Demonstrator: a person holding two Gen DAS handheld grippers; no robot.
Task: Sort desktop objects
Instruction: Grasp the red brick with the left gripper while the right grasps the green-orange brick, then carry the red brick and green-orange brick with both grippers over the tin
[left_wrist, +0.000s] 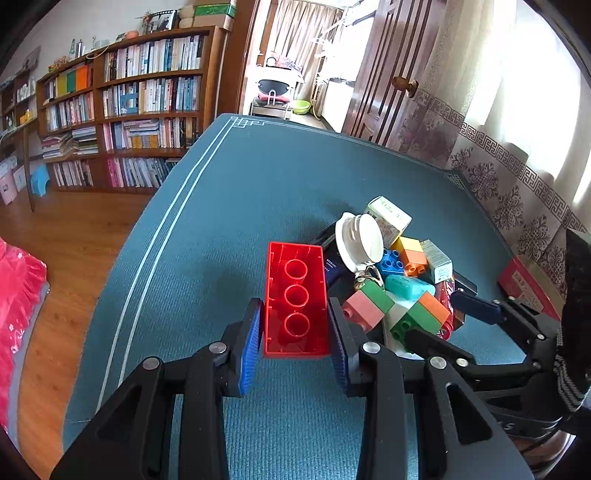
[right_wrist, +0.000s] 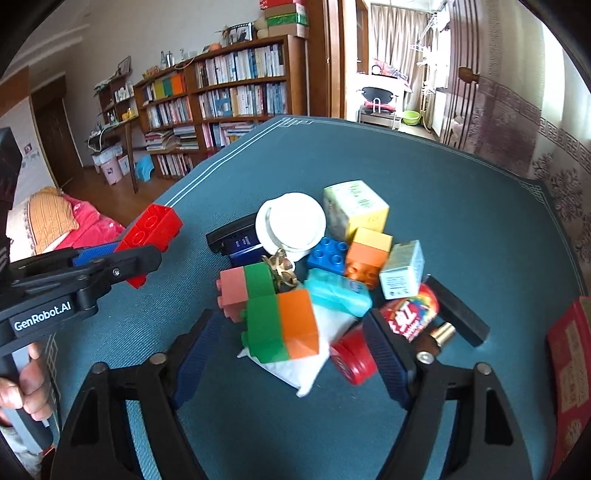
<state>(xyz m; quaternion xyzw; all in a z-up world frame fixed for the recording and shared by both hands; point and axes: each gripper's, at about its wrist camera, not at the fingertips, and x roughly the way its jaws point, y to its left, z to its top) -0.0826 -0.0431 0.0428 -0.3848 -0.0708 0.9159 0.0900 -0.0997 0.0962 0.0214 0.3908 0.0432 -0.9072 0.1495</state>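
Two grippers divide the work: the left gripper (left_wrist: 295, 328) has its fingers clamped on a red building brick (left_wrist: 295, 295) lifted clear of the heap, while the right gripper (right_wrist: 288, 347), fingers spread and empty, straddles the green-and-orange brick (right_wrist: 284, 328) on the counter (right_wrist: 461, 221).

Loads of open room on the teal felt-covered table (left_wrist: 229, 206): the whole stretch left of and beyond the pile is bare, right out to the white border lines. The clutter is all bunched in one heap on the right. The white ribbed plastic lid (right_wrist: 291, 223) and pale yellow-green carton (right_wrist: 356, 208) block the far side, while the green-and-orange toy brick block (right_wrist: 282, 328) and red round cap (right_wrist: 352, 356) crowd the near edge. The long black bar (right_wrist: 456, 314) and red printed box (right_wrist: 570, 365) hem in the right side, with a gap of felt between them.
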